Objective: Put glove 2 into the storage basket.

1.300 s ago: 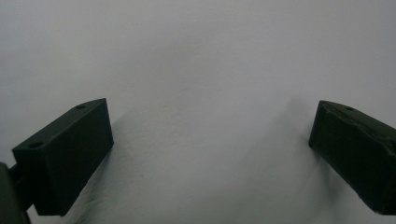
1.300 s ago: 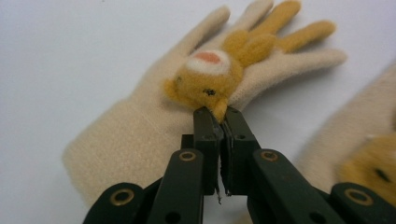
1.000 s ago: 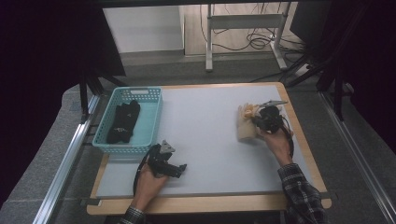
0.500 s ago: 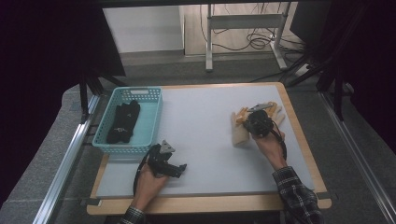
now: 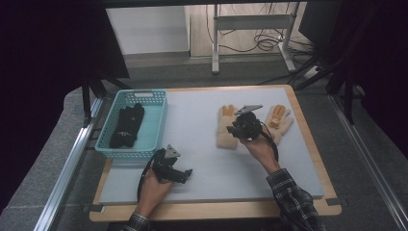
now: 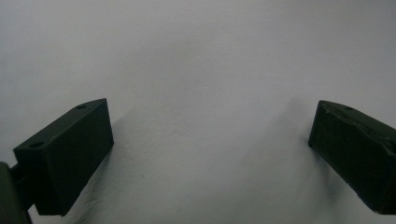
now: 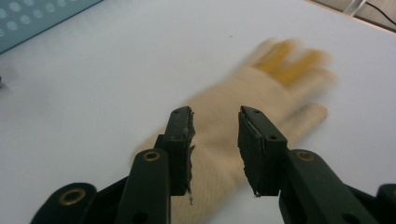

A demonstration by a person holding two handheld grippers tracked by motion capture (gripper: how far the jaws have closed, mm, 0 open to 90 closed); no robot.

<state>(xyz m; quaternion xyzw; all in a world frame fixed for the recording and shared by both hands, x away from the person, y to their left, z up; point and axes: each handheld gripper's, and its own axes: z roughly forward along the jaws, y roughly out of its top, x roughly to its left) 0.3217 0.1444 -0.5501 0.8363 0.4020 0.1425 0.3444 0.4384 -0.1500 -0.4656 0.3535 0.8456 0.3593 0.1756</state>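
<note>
Two cream gloves with yellow fingers lie on the white mat (image 5: pixel 202 159). The left glove (image 5: pixel 225 129) lies flat, apart from the right glove (image 5: pixel 280 120). My right gripper (image 5: pixel 239 130) hovers over the left glove's wrist end. In the right gripper view its jaws have just been opening; the right gripper (image 7: pixel 215 122) stands partly open above the blurred glove (image 7: pixel 271 84), with nothing pinched between the pads. My left gripper (image 5: pixel 179 172) rests near the front of the mat. In the left gripper view the left gripper (image 6: pixel 210 126) is wide open over bare mat.
A teal basket (image 5: pixel 159 126) stands at the left of the table and holds a pair of black gloves (image 5: pixel 127 126). The table's wooden edge (image 5: pixel 216 209) runs along the front. A metal rail (image 5: pixel 72 163) flanks the left side.
My right gripper has moved left, pulling one cream glove off the other, and its jaws have come apart from the glove. The second glove now lies uncovered at the right. The left hand has stayed put.
</note>
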